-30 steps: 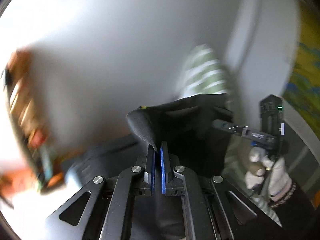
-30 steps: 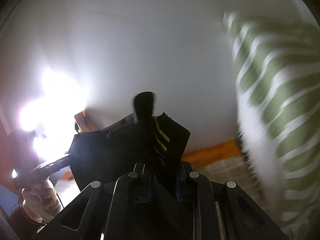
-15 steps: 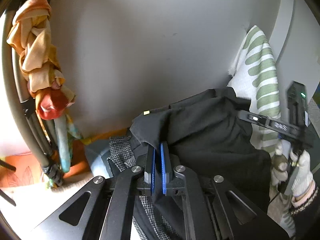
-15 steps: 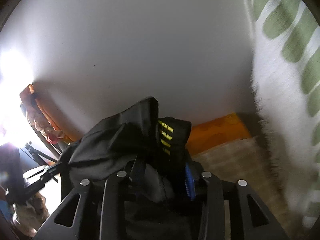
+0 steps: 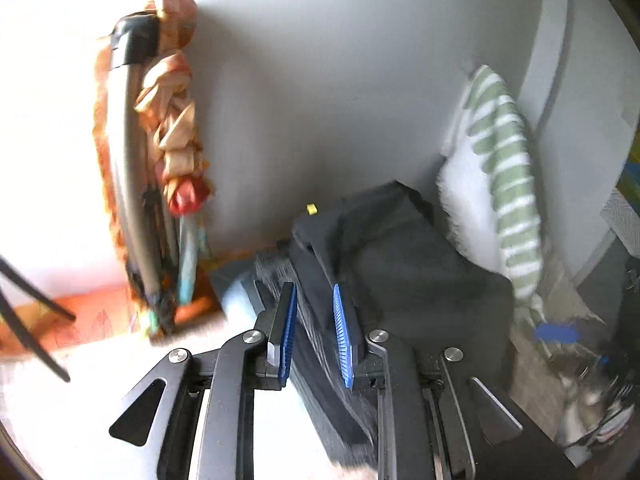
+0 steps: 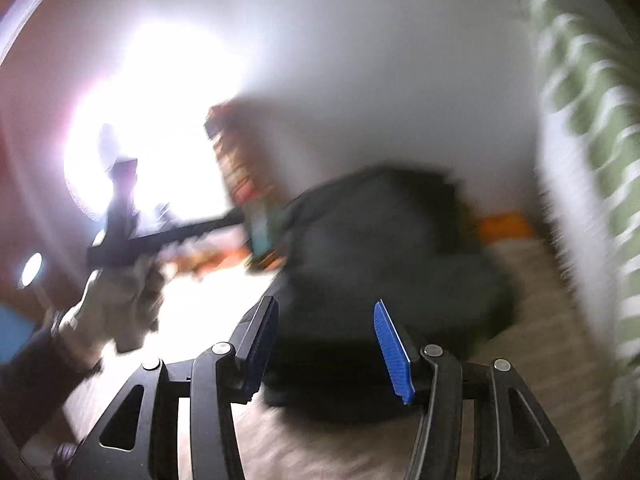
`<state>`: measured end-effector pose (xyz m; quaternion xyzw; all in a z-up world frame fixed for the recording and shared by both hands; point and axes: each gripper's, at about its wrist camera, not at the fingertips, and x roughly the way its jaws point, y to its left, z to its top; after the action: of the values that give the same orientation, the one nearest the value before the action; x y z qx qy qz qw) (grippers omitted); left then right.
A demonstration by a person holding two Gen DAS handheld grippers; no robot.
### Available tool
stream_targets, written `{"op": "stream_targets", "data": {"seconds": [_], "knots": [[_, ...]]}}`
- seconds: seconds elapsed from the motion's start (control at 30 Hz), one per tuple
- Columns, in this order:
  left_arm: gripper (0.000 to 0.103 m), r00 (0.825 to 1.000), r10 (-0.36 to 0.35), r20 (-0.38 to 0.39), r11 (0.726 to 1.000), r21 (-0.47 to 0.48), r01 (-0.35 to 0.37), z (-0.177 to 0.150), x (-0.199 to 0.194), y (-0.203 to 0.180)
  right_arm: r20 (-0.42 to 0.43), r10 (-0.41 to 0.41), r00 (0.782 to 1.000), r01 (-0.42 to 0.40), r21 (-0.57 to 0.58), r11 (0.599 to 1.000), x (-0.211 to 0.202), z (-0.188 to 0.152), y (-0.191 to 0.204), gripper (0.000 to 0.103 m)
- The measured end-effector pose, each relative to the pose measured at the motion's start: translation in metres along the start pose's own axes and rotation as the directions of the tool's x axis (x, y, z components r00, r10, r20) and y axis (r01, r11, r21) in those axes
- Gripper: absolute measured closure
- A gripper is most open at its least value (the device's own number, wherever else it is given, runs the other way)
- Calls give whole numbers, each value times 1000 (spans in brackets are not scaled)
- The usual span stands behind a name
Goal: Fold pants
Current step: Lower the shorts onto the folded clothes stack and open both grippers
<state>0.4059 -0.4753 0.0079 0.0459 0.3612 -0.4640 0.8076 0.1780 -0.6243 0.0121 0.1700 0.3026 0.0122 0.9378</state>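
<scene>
The black pants (image 5: 404, 272) lie in a folded pile on the pale surface, against the wall. My left gripper (image 5: 314, 334) stands at the pile's near left edge. Its jaws are opening, and a fold of cloth runs between the blue pads (image 5: 286, 332) without being pinched. The right wrist view is blurred. There the pants (image 6: 380, 260) lie just beyond my right gripper (image 6: 326, 340), whose jaws are opening wide, clear of the cloth. A gloved hand (image 6: 116, 304) holds the left gripper (image 6: 120, 236) at the left of that view.
A green-and-white striped pillow (image 5: 508, 184) leans on the wall right of the pile. Knotted orange scarves (image 5: 176, 140) hang on a dark pole at the left. A grey patterned cloth (image 5: 272, 272) lies under the pants. The wall stands close behind.
Both grippers were shut on the raised pants. Now both have parted their jaws, the pants lie on the pile, and the right gripper has drawn back from the cloth.
</scene>
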Motion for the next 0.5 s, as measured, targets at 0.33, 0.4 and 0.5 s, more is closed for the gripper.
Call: {"op": "stream_targets", "data": {"seconds": [0.33, 0.4, 0.5], "knots": [[86, 999, 36, -17, 999, 31, -35, -28, -32, 7, -63, -154, 986, 140, -187, 972, 67, -13, 52, 63], [86, 999, 40, -9, 999, 32, -40, -28, -36, 10, -86, -206, 975, 186, -199, 962, 75, -13, 52, 82], [86, 999, 47, 3, 998, 29, -47, -25, -38, 14, -100, -152, 983, 139, -124, 982, 72, -7, 41, 96]]}}
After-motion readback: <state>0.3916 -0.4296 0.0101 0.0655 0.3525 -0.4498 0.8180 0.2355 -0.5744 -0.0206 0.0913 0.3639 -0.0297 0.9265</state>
